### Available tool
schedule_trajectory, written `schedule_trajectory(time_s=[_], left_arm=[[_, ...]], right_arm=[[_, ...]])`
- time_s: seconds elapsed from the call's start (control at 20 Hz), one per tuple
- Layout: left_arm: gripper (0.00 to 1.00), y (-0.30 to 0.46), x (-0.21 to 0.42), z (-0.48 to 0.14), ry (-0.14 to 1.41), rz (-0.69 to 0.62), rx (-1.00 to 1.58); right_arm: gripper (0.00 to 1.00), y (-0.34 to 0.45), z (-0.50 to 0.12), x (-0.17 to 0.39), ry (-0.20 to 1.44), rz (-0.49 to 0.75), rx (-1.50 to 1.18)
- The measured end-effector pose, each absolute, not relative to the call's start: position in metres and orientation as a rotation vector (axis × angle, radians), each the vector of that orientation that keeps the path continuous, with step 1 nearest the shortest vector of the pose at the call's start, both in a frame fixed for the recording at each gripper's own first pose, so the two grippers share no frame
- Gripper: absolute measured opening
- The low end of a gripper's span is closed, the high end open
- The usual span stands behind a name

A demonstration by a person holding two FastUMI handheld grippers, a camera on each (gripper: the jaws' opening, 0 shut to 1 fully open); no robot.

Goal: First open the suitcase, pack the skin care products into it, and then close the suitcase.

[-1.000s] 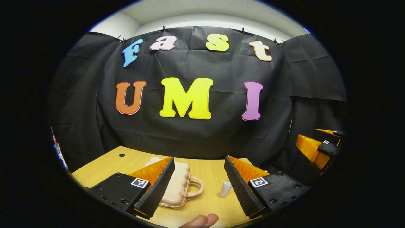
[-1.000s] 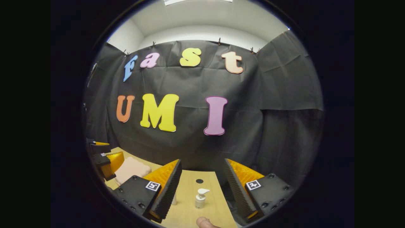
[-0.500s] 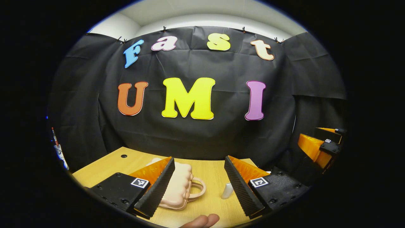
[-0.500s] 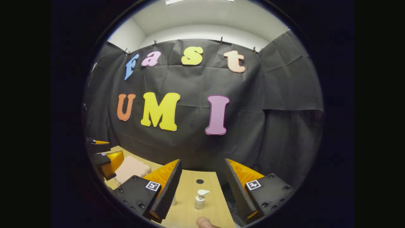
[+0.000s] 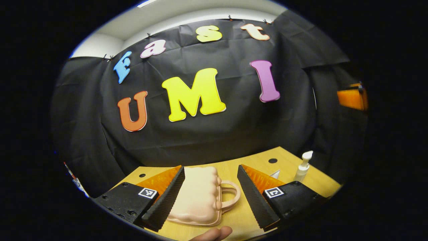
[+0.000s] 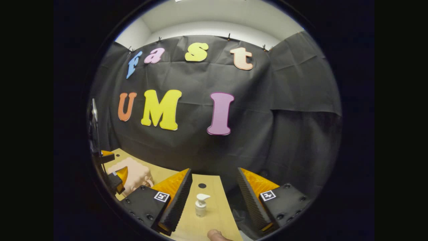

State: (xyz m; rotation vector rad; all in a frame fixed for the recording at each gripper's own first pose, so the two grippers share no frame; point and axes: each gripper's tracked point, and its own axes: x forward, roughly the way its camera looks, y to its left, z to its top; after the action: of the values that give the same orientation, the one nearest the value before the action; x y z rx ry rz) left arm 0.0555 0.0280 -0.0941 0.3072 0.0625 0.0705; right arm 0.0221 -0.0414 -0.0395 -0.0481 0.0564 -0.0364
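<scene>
Here, closed suitcase [image 5: 199,197] lying flat, handle [image 5: 230,199] pointing right

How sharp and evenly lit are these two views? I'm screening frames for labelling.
Left gripper view: sharp, no motion blur; strong fisheye bend, and the wooden table sits tilted; the pink suitcase is evenly lit with a soft shadow. Right gripper view: also sharp, dimmer toward the edges; the pump bottle reads clearly between the open fingers, with no glare on the table.

a black cloth wall [image 5: 207,134] hung behind a wooden table [image 5: 234,217], under a pale ceiling [image 6: 217,15].
</scene>
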Motion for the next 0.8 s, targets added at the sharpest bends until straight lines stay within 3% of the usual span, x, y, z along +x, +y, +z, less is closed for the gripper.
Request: schedule_trajectory(time_s=[0.4, 0.8], left_arm=[[0.97, 0.009, 0.08, -0.196, 0.188, -0.018, 0.652], [0.97, 0.017, 0.103, -0.254, 0.298, 0.044, 1.095]], right_arm=[[0.8, -0.088, -0.082, 0.016, 0.148, -0.11, -0.026], [0.8, -0.121, -0.101, 0.011, 0.162, -0.113, -0.027]])
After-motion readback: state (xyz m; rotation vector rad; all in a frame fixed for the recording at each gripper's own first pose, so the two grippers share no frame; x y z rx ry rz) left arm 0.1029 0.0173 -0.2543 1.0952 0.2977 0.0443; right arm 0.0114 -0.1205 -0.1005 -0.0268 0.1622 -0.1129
